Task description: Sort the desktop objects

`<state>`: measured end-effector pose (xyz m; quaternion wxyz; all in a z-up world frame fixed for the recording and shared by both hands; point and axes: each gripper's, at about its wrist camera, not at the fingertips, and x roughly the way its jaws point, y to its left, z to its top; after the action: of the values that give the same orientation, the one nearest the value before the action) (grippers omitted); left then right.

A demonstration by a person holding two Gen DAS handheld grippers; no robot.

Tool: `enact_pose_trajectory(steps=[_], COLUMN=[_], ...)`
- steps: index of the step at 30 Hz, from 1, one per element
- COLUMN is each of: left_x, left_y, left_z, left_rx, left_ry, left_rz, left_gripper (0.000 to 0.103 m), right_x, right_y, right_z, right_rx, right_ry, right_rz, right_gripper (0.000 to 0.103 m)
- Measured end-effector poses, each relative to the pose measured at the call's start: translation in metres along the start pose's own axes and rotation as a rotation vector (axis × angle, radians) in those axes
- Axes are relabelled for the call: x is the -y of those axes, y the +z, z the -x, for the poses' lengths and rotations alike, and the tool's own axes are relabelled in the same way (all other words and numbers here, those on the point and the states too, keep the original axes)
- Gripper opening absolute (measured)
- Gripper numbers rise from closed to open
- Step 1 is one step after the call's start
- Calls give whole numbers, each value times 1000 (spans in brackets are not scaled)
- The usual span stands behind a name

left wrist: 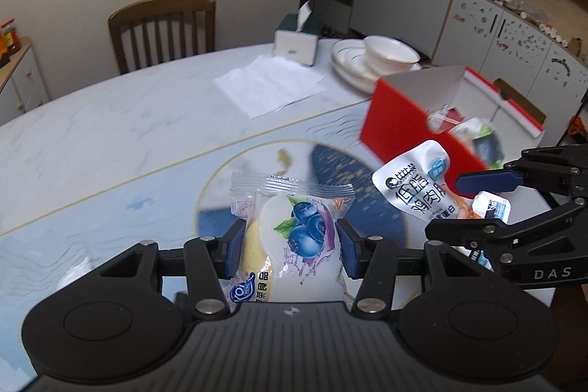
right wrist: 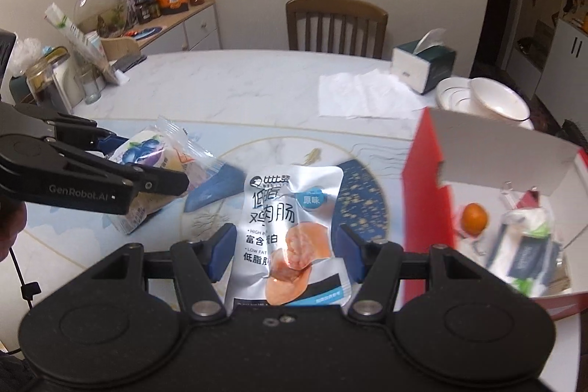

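Marbled bench [left wrist: 110, 120] fronts a cream wall and a chair [left wrist: 161, 28]. Red box [right wrist: 426, 193] at the right. Left gripper [left wrist: 292, 245] clamps blueberry packet [left wrist: 294, 237]; right gripper [right wrist: 284, 248] clamps sausage pouch [right wrist: 290, 226], both above the bench.

Table [left wrist: 110, 120]: pale marble-look top, curved edge. Printed mat [right wrist: 110, 245] (light blue, gold ring, dark blue patch) covers the near part. Directly on the table: tissue box [left wrist: 296, 41], unfolded white paper [left wrist: 270, 85], stacked white plates [left wrist: 349, 61] with a bowl on top, open red box [right wrist: 426, 193], jars [right wrist: 47, 83] at far left.
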<state>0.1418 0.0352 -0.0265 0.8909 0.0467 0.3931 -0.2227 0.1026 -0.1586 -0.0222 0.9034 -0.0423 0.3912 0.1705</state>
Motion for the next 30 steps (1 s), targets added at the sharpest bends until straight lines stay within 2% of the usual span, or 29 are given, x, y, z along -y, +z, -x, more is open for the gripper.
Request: enact_pose_trajectory(steps=[17,30], left_x=[106,181], left_y=[45,71], left_z=[-31,-72], left_rx=[47,29], left_ry=[-54,-64], left_rz=[-61,-133], left_gripper=[50,50], right_x=[104,193], right_y=[-5,-19], right_z=[39,52], right_rx=[58,83], right_ry=[-47,-97], right_rz=[-37,-95], right_gripper=[59,59])
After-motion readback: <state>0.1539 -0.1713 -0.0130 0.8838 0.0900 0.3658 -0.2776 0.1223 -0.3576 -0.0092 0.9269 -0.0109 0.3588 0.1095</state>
